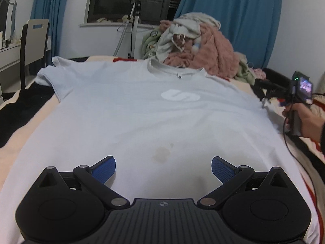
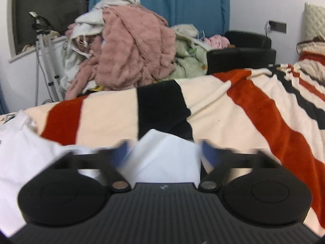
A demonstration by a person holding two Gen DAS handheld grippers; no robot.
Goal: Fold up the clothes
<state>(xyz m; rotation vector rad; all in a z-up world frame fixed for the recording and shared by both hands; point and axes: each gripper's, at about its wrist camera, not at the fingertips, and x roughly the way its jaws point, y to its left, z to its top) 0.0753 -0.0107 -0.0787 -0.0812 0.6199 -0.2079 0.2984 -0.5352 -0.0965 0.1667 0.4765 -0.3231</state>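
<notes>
A pale T-shirt with a white oval logo lies spread flat, front up, on the bed, collar at the far end. My left gripper hovers open over the lower hem area, and nothing sits between its blue pads. At the right edge of the left wrist view a hand holds my right gripper at the shirt's right sleeve. In the right wrist view, the right gripper is open and motion-blurred, with the white sleeve lying between its fingers.
A striped cream, red and black blanket covers the bed. A heap of pink and pale clothes is piled beyond the collar. A tripod stands by the window, a chair is at the far left, and a black armchair is beyond the bed.
</notes>
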